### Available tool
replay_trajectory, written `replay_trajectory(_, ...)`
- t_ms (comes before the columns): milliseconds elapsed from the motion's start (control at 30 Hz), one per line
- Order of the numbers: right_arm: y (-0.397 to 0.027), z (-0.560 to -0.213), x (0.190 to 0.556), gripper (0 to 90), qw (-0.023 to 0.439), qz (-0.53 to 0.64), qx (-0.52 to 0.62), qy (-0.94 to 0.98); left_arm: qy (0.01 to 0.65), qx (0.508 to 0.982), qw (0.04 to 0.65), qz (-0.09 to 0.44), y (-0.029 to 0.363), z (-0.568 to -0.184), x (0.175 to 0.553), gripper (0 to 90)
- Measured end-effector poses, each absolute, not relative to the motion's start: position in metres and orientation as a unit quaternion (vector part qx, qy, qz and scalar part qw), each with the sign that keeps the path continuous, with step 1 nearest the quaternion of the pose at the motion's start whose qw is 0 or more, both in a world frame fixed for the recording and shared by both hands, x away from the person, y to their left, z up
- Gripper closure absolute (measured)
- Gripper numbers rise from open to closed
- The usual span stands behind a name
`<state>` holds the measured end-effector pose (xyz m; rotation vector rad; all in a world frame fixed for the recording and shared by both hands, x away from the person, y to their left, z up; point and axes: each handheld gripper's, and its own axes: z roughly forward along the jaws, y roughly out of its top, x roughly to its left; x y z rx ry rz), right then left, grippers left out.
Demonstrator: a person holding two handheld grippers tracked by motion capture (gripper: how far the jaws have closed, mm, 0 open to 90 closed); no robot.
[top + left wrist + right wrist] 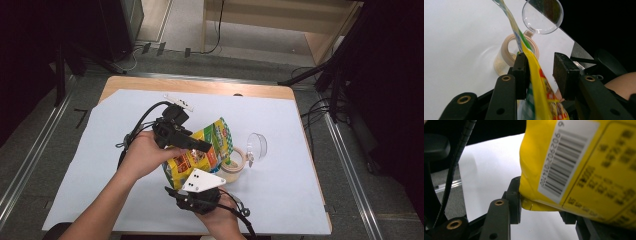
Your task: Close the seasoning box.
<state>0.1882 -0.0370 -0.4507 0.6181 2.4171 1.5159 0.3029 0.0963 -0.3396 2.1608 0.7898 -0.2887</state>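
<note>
1. The left gripper (202, 146) is held in the left hand (145, 155) over the middle of the white sheet (100, 150) that covers the table. In the left gripper view its jaws straddle the thin upper edge of the snack bag (539, 82). One pad lies against the bag and the other stands clear of it, so this gripper is released rather than clamped.
2. The snack bag (200, 152), yellow and green, is tilted between the two grippers above the sheet. Its top end leans over the tub.
3. The right gripper (192, 197) sits just below the bag, in the right hand (220, 220) at the near edge. In the right gripper view its jaws grasp the bag's bottom corner beside the barcode label (564, 160).
4. The beige tub (234, 165) stands on the sheet just right of the bag, mouth open.
5. Its clear round lid (256, 146) is flipped open to the tub's right.
</note>
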Motion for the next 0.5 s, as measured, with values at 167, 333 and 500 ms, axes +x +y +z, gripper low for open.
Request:
replay_trajectory(167, -0.0382, -0.4477, 0.1864, 61.1, 0.113, 0.517, 0.21, 0.822, 0.316, 0.857, 0.393, -0.105, 0.0958, -0.3407, 0.3042, 71.5)
replay_trajectory(333, -0.0389, -0.4457, 0.1858, 60.5, 0.111, 0.524, 0.209, 0.818, 0.321, 0.853, 0.398, -0.103, 0.0943, -0.3399, 0.3044, 73.0)
replay_trajectory(500, -0.0376, -0.4473, 0.1861, 60.9, 0.11, 0.521, 0.216, 0.819, 0.317, 0.854, 0.401, -0.093, 0.0905, -0.3404, 0.3032, 73.1)
